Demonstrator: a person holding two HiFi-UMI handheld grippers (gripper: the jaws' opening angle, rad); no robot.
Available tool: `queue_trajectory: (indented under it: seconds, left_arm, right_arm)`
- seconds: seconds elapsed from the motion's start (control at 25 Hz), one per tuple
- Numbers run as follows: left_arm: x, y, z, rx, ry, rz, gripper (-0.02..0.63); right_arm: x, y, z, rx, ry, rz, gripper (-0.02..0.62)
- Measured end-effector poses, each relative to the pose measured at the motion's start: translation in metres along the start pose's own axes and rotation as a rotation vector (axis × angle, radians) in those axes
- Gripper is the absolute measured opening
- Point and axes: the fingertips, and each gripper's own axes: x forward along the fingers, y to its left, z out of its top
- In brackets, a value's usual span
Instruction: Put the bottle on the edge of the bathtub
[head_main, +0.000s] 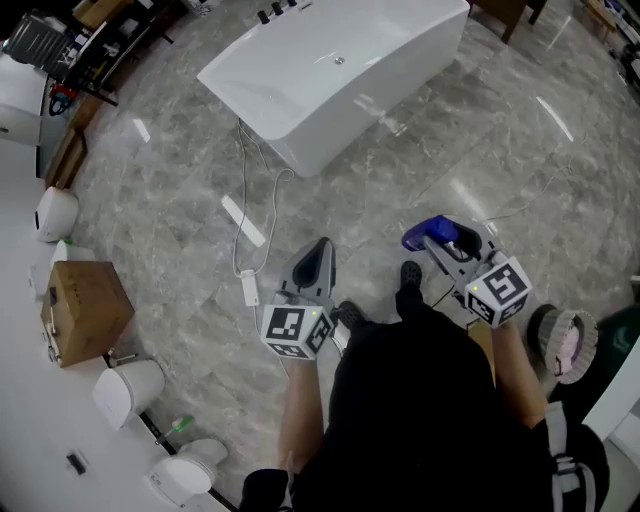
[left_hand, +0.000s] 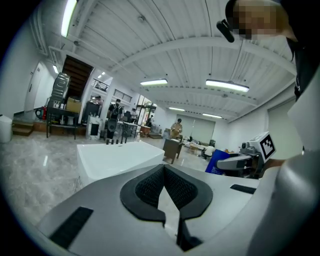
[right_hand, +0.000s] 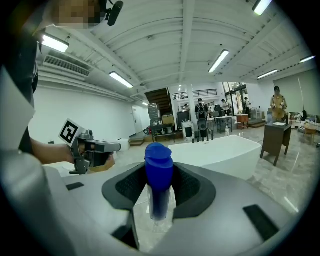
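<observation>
The white bathtub (head_main: 340, 70) stands on the marble floor some way ahead of me; it also shows as the bathtub (left_hand: 115, 157) and the bathtub (right_hand: 225, 147) in both gripper views. My right gripper (head_main: 447, 243) is shut on a blue bottle (head_main: 428, 233) with a blue cap, held upright between the pads as the bottle (right_hand: 158, 175). My left gripper (head_main: 318, 252) is held low beside it, shut with nothing between its jaws (left_hand: 163, 169). Both grippers are well short of the tub. Each gripper view shows the other gripper off to one side.
A white cable (head_main: 245, 235) trails across the floor from the tub toward me. A cardboard box (head_main: 85, 305) and toilets (head_main: 130, 390) line the left wall. A round basket (head_main: 563, 342) sits at my right. A dark cabinet (right_hand: 275, 136), tables and people stand beyond the tub.
</observation>
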Motion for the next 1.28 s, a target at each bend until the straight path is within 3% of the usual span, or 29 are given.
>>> queue_trajectory:
  seconds: [0.32, 0.68, 1.0, 1.28]
  left_arm:
    - [0.069, -0.041, -0.002, 0.0, 0.017, 0.043, 0.011]
    - [0.089, -0.057, -0.015, -0.023, 0.072, 0.07, 0.011]
    - [0.105, -0.035, -0.031, -0.058, 0.098, 0.075, 0.011]
    - [0.144, 0.0, 0.005, -0.061, 0.05, 0.059, 0.011]
  right_arm:
    - [-0.003, -0.076, -0.011, -0.027, 0.033, 0.066, 0.153]
    - [0.007, -0.101, -0.023, -0.021, 0.082, 0.125, 0.153]
    - [0.039, -0.105, -0.029, -0.036, 0.117, 0.153, 0.153]
    - [0.083, -0.122, 0.003, -0.072, 0.13, 0.149, 0.153]
